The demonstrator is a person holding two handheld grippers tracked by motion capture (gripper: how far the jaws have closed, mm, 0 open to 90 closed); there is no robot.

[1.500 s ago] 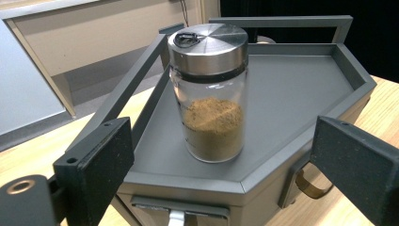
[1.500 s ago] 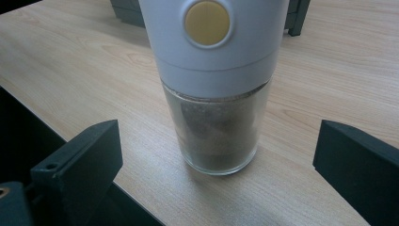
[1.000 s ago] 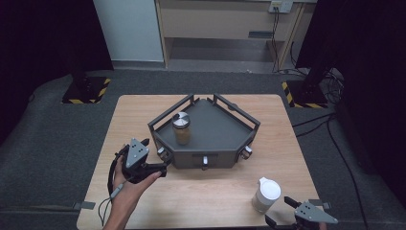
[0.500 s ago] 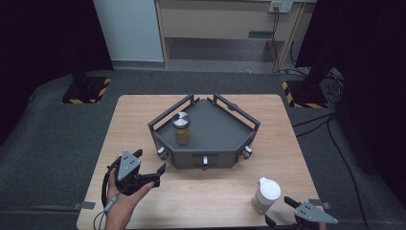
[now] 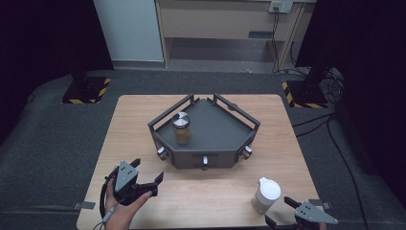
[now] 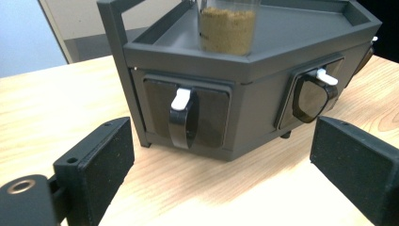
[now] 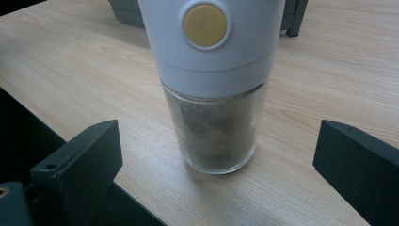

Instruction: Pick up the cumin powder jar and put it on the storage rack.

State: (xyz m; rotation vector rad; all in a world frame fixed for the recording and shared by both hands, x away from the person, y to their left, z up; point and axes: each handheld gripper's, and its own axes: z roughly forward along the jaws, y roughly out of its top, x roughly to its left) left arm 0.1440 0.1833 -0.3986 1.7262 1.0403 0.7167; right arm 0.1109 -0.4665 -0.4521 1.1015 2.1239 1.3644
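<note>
Since the earlier frames the left gripper [image 5: 146, 178] has drawn back from the grey rack [image 5: 218, 143] toward the near left of the table [image 5: 129, 124] and sunk a little; its jaws stand spread with nothing between them. Its own view looks at the rack's front, where a black handle [image 6: 181, 120] hangs on a drawer face below the jar of brown powder [image 5: 181, 128] standing on the rack's top. At the near right, the right gripper [image 5: 287, 211] has kept its place, jaws wide and apart from the white-capped grinder [image 5: 266, 194] upright just ahead of it. Judging by this, the grinder is next in line: the right jaws must slide forward around its glass body [image 7: 219, 127] and close evenly, keeping it upright.
</note>
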